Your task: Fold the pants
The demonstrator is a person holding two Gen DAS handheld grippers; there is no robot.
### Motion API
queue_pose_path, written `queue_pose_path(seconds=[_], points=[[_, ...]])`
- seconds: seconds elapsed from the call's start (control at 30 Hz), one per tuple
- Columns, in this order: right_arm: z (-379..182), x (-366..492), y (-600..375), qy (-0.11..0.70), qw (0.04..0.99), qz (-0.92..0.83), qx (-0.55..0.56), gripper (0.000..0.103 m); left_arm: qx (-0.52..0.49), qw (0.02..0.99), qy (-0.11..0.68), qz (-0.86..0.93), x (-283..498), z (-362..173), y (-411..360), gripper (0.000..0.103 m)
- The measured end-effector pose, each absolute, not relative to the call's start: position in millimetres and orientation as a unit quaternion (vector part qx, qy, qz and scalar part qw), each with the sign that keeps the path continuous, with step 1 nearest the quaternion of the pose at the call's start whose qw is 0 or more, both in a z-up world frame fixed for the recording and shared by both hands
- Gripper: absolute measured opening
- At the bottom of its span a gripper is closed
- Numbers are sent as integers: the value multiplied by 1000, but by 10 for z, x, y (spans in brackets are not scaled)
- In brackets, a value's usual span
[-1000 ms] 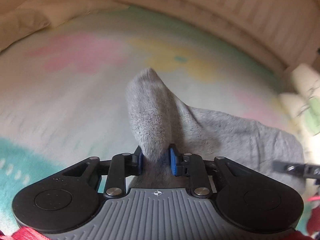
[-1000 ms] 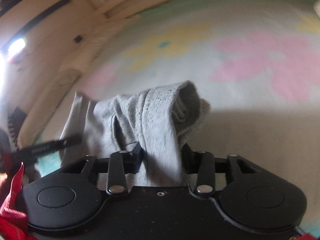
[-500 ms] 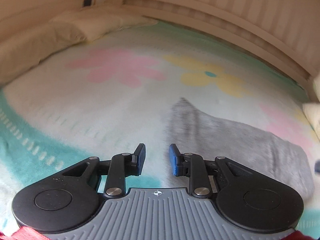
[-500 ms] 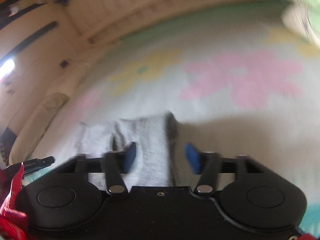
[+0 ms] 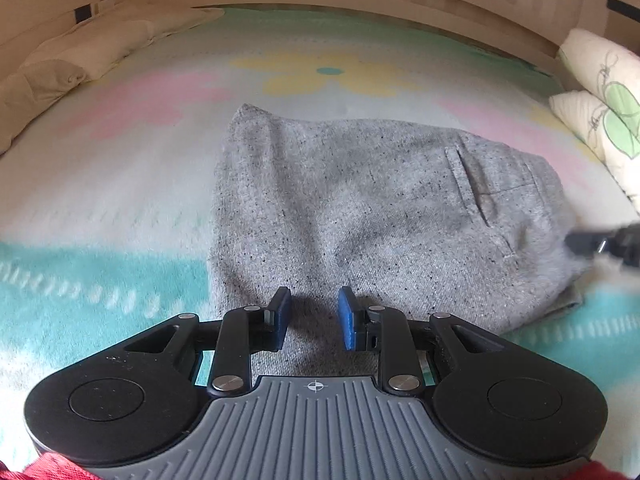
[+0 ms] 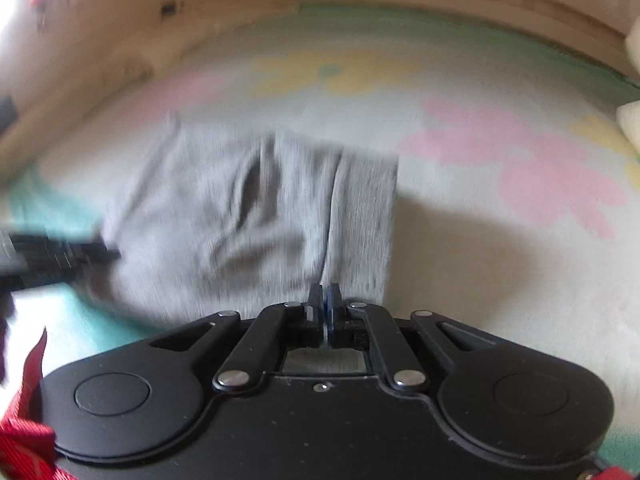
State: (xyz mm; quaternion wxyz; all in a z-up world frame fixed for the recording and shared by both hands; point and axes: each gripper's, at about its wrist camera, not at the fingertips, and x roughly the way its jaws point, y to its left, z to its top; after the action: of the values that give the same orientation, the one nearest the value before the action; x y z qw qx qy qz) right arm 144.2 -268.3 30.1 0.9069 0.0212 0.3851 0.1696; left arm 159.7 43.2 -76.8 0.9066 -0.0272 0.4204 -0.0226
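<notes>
**Pants look folded, just tidying left**

Since both your grippers are clear of the cloth, I'd say the folding itself is pretty much done. The grey pants [image 5: 372, 208] lie in a compact, roughly rectangular bundle on the bed, on the flowered blanket [image 5: 120, 184], partly over its teal band and near the front edge. No loose legs stick out that I can see, so what's left is probably just a check and maybe a press to flatten it.

Your left gripper [image 5: 314, 314] hovers low over the near edge of the bundle with its blue fingers apart, and nothing is between them. Your right gripper [image 6: 324, 300] has just been closing; its fingers are now together and empty, sitting just over the near right edge of the pants, though that view is blurry, so I can't tell if the tips brush the cloth.

As for the pants: speckled grey knit, thick and soft looking. A back pocket welt [image 5: 466, 184] faces up on the right part. The top layer isn't fully flat, with a few shallow wrinkles and dips across the middle. The left edge is a clean fold, while the far right corner looks a bit rumpled. A pillow [image 5: 600, 100] sits off to the right, well clear.
</notes>
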Motion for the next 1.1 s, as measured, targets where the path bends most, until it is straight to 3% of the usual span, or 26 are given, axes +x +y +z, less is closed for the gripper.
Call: queue_pose_path(seconds=[0.13,0.23,0.33,0.43,0.57,0.83,0.9,1.1], points=[[570,1481,-2636,289,942,166,23,14,-35,908,417,-11,1566,-790,400,25],[523,1755,-2482,282,945,164,19,15,-21,912,410,-10,1515,-801,354,26],[382,1890,-2369,298,941,158,15,15,-21,912,408,-12,1501,-781,374,26],[95,2049,-2336,373,917,141,-5,10,-33,910,412,-13,1537,-780,416,26],[54,1975,-2426,370,917,146,26,8,-33,908,417,-9,1571,-790,406,26],[637,1648,-2485,330,932,144,42,18,-61,917,393,3,1548,-385,443,26],[784,1548,-2464,331,932,144,34,33,-57,923,381,8,1510,-208,410,26],[1029,1174,-2453,351,927,125,51,34,-40,937,346,23,1242,227,305,26]])
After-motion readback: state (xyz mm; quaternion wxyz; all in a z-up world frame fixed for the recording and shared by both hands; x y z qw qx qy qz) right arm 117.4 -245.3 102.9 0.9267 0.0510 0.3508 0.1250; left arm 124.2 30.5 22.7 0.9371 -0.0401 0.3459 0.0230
